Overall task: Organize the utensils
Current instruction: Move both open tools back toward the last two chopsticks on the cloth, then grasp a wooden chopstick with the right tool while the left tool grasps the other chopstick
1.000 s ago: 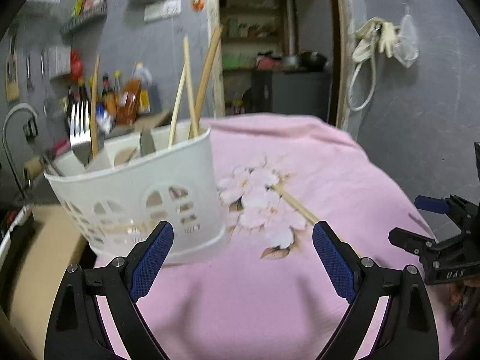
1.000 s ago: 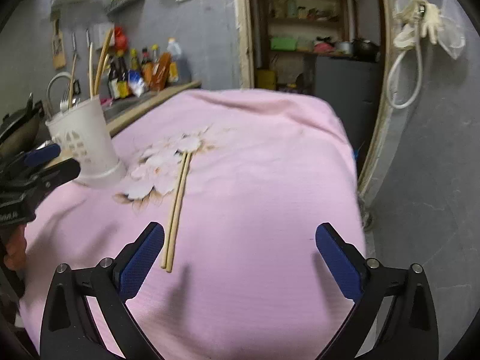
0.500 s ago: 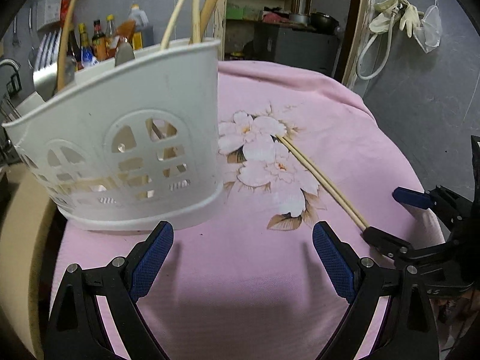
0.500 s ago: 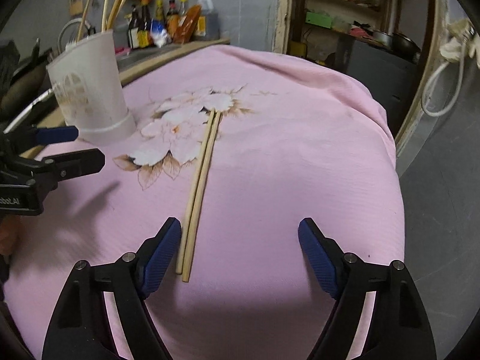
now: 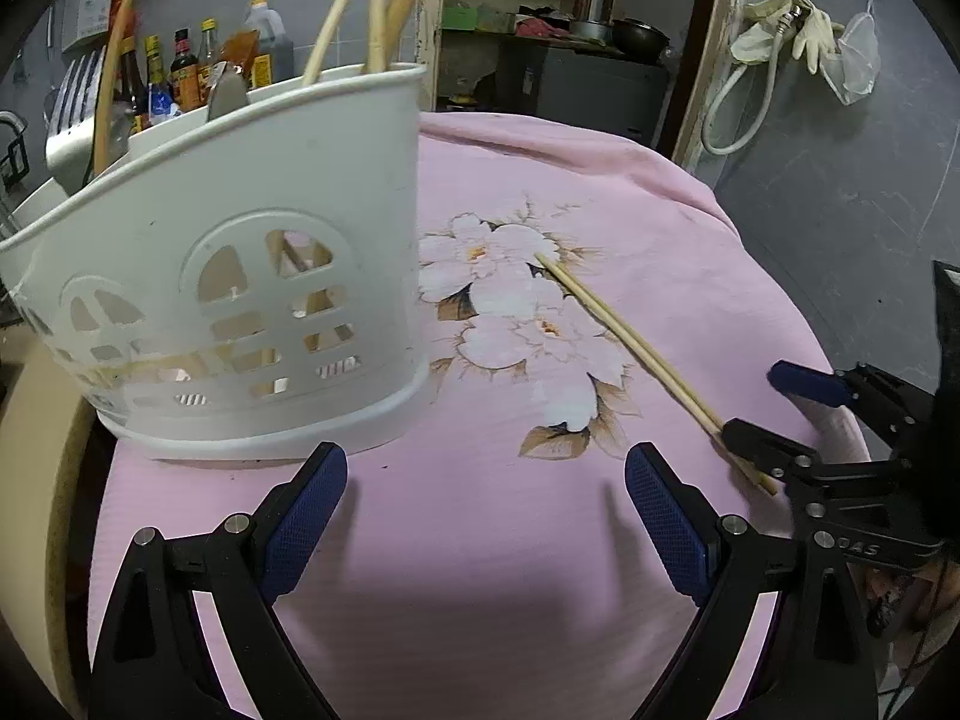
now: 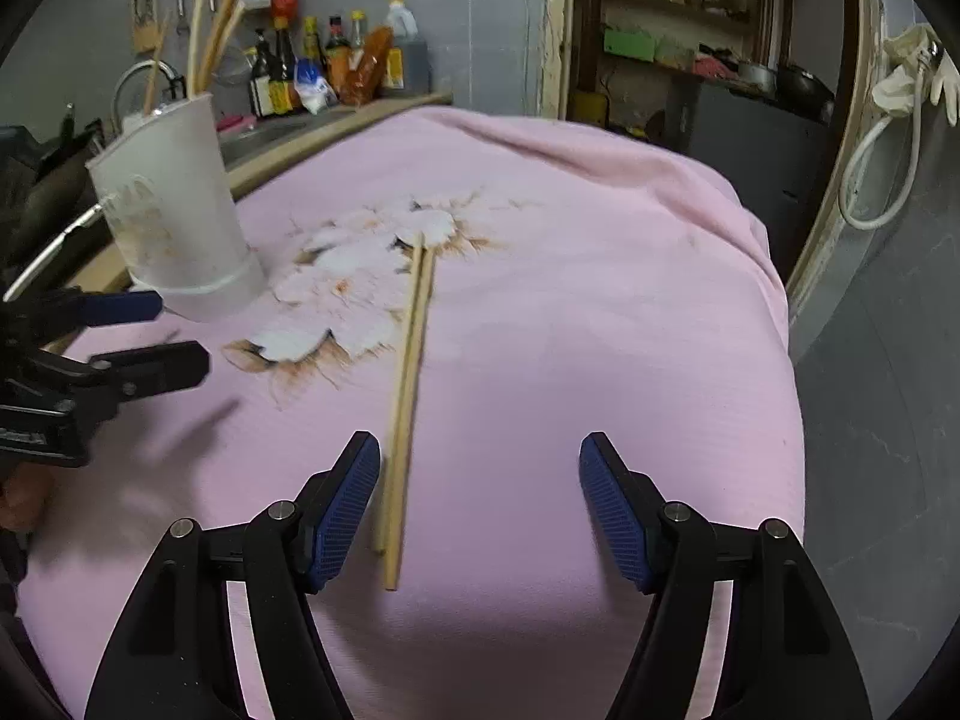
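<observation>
Two wooden chopsticks [image 6: 411,372] lie side by side on a pink flowered cloth [image 6: 600,312]. My right gripper [image 6: 480,474] hangs low over their near ends. Its jaws are closing, and the chopstick ends sit just inside the left finger with neither pad pressing on them. A white plastic utensil holder [image 5: 240,276] stands at the left with chopsticks, a fork and other utensils upright in it. My left gripper [image 5: 483,498] is open and empty just in front of the holder's base. The left wrist view also shows the chopsticks [image 5: 624,336] and the right gripper [image 5: 774,411].
Sauce bottles [image 6: 324,72] line a counter behind the table, beside a faucet. A doorway with shelves is at the back. A white hose and gloves [image 5: 780,30] hang on the right wall. The cloth drops off at the table's right edge to grey floor.
Both grippers tilted down and came closer to the table. The right jaws narrowed, and the chopsticks' near ends now lie between them. The holder looms larger before the left gripper.
</observation>
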Demonstrator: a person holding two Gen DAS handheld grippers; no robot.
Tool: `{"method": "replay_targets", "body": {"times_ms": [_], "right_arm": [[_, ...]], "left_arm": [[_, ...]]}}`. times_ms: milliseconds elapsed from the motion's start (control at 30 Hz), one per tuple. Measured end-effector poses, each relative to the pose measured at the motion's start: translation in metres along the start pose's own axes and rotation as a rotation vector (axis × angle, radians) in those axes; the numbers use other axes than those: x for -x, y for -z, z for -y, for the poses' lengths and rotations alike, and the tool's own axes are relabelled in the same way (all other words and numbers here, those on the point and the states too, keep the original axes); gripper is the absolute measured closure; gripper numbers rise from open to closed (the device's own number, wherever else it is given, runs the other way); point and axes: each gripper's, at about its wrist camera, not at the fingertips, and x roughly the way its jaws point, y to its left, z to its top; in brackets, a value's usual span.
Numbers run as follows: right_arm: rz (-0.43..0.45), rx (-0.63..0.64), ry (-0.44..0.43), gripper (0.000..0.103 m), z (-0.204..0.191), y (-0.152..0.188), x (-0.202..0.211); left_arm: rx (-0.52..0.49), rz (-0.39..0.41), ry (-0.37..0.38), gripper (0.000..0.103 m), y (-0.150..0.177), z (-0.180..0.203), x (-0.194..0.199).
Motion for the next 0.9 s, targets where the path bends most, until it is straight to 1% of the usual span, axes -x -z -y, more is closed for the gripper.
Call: {"method": "replay_targets", "body": {"times_ms": [67,167,367,467,567,733,800,900], "right_arm": [[-0.012,0.009,0.002,0.037,-0.002,-0.002,-0.003],[-0.025,0.043,0.026,0.04,-0.007,-0.004,-0.007],[-0.032,0.052,0.024,0.048,-0.005,-0.006,-0.009],[-0.027,0.045,0.017,0.052,-0.002,-0.004,-0.006],[-0.023,0.029,0.01,0.055,0.002,-0.003,-0.005],[-0.029,0.059,0.027,0.057,-0.002,-0.006,-0.009],[-0.026,0.043,0.016,0.063,0.003,-0.007,-0.008],[-0.015,0.009,-0.008,0.068,0.01,-0.006,-0.004]], "left_arm": [[-0.015,-0.001,0.007,0.012,-0.002,0.003,0.0],[-0.027,-0.014,0.026,0.012,-0.008,0.007,-0.004],[-0.047,-0.048,0.069,0.012,-0.014,0.013,-0.012],[-0.049,-0.042,0.079,0.012,-0.012,0.015,-0.011],[-0.045,-0.056,0.088,0.012,-0.012,0.015,-0.014],[-0.052,-0.048,0.1,0.012,-0.019,0.019,-0.014],[-0.06,-0.041,0.106,0.012,-0.02,0.021,-0.014],[-0.066,-0.04,0.126,0.013,-0.023,0.025,-0.016]]}}
